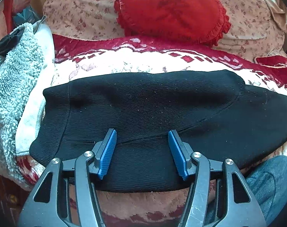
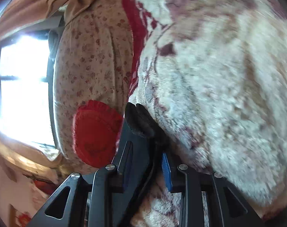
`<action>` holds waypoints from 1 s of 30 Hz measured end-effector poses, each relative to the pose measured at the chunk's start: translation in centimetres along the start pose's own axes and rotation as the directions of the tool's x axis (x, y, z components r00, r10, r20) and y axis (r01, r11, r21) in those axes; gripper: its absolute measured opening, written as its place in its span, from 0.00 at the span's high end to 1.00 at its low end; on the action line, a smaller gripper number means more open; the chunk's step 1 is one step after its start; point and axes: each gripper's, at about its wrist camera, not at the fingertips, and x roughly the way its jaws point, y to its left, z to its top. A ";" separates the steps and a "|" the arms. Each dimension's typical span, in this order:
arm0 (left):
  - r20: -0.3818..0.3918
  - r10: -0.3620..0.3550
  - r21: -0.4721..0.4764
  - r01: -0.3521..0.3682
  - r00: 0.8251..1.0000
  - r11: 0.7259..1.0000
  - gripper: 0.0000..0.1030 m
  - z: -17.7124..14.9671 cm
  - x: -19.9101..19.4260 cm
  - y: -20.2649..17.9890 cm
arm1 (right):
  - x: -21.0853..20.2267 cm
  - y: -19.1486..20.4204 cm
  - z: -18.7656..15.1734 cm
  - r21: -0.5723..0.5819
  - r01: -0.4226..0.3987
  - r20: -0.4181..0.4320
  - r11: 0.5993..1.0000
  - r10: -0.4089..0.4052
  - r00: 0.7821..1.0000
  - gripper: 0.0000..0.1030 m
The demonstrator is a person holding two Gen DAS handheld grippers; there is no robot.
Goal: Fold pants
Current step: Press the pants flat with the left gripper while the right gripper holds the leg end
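While left tool [image 1: 142, 136] gapes — right tool [image 2: 143, 132] seemingly pinches pants [image 1: 143, 109].

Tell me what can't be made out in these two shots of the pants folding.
- Left wrist view: the black pants run off the right edge, so their full length is unseen.
- Left wrist view: the near hem is covered by the open left gripper.
- Right wrist view: the right gripper is shut on black fabric, which hides one finger; how much is pinched is unclear.
- Right wrist view: the fleece blanket is motion-blurred; the window is blown out.
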 end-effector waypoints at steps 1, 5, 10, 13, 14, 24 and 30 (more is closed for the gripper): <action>-0.006 0.007 -0.004 -0.007 1.000 1.000 0.44 0.1 0.0 0.0 | 0.2 0.3 -0.2 -0.029 0.021 -0.002 0.999 -0.021 1.000 0.74; -0.021 0.033 -0.007 -0.033 0.999 0.999 0.42 0.1 0.0 -0.3 | 0.4 1.1 -0.6 -0.083 0.057 -0.006 0.995 -0.058 0.998 0.75; -0.025 0.032 -0.007 -0.032 0.999 0.999 0.41 0.1 0.1 -0.1 | 0.5 1.2 -0.8 -0.119 0.085 0.009 0.989 -0.085 0.996 0.78; -0.028 0.028 -0.008 -0.028 0.999 1.000 0.41 0.1 0.0 0.0 | 0.5 1.0 -0.6 -0.111 0.084 0.005 0.990 -0.084 0.996 0.80; -0.028 0.028 -0.008 -0.028 0.999 1.000 0.41 0.1 0.0 0.0 | 0.6 1.1 -0.5 -0.104 0.086 0.003 0.991 -0.086 0.996 0.84; -0.002 0.019 -0.032 -0.019 1.000 0.999 0.39 0.0 0.0 0.1 | 0.2 0.9 -0.2 -0.098 0.082 -0.015 0.992 -0.084 0.996 0.92; 0.021 0.021 -0.030 -0.020 1.000 0.999 0.39 -0.3 -0.2 0.0 | 0.5 -0.5 0.1 -0.034 0.060 -0.027 0.998 -0.061 0.998 0.92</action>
